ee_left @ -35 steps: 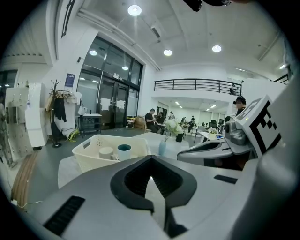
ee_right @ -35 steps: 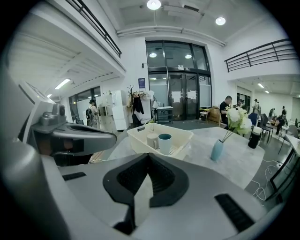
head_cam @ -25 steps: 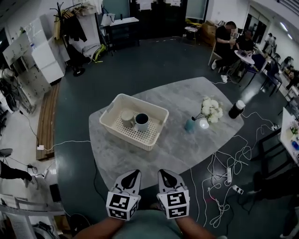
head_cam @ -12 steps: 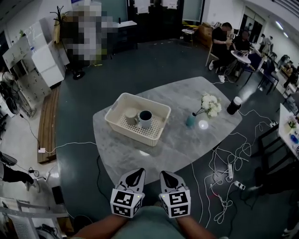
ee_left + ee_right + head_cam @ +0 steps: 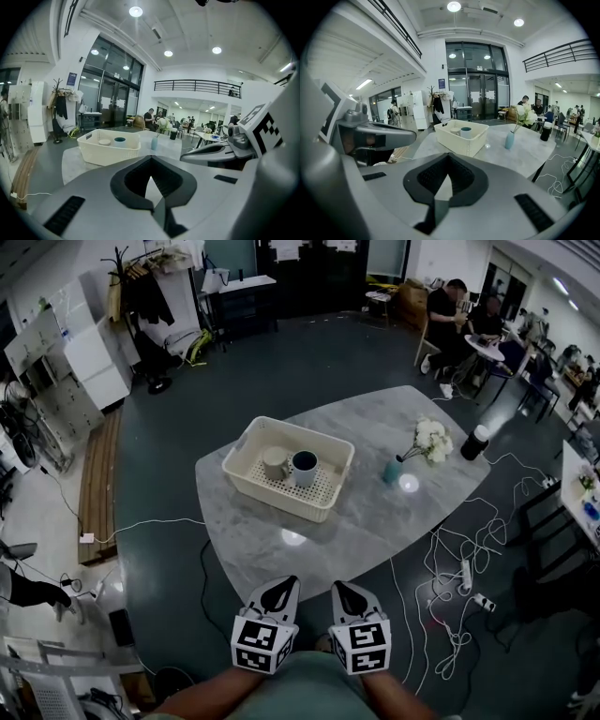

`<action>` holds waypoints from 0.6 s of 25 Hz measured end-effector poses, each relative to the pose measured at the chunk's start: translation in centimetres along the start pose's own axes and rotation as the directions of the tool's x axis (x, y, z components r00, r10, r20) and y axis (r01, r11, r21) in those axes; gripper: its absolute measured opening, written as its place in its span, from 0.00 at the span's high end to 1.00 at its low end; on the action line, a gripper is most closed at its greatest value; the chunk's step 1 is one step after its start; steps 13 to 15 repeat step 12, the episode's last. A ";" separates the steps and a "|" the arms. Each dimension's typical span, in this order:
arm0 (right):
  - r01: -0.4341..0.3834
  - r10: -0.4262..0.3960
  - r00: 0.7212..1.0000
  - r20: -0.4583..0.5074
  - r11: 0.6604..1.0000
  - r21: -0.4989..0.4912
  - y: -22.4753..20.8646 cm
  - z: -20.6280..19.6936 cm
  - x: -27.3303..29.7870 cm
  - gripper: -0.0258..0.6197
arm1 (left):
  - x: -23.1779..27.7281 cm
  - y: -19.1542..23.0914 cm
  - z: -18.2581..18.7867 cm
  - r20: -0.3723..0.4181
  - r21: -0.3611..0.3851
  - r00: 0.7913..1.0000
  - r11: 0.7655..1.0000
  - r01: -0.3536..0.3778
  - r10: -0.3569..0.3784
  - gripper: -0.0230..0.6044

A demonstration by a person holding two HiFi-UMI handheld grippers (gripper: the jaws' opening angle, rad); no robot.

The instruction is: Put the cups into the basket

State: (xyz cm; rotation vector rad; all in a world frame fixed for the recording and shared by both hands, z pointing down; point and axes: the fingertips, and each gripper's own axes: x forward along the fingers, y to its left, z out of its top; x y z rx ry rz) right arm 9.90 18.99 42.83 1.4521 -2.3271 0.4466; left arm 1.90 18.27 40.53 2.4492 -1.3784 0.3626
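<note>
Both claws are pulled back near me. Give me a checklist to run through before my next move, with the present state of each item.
1. Beige cup inside the cream perforated plastic basket: ok.
2. Dark blue cup inside the basket, upright beside the beige one: ok.
3. No cups left on the grey marble-pattern table: ok. Only a blue vase of white flowers and a black cylinder stand there.
4. Left claw shut, nothing between its jaws: ok.
5. Right claw shut, nothing between its jaws: ok.
6. Both claws clear of the table and basket, held near the body: ok.
</note>
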 end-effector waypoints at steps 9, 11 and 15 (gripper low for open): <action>0.009 -0.009 1.000 0.010 1.000 -0.009 1.1 0.5 0.6 0.94 | -0.4 1.1 0.1 0.002 0.007 1.000 1.000 0.008 -0.008 0.95; 0.013 -0.013 1.000 0.015 1.000 -0.011 1.3 0.8 0.7 0.94 | -0.4 1.4 0.3 0.005 0.010 1.000 1.000 0.011 -0.011 0.95; 0.015 -0.015 1.000 0.017 1.000 -0.012 1.4 1.0 0.8 0.94 | -0.5 1.6 0.5 0.007 0.011 1.000 1.000 0.013 -0.013 0.95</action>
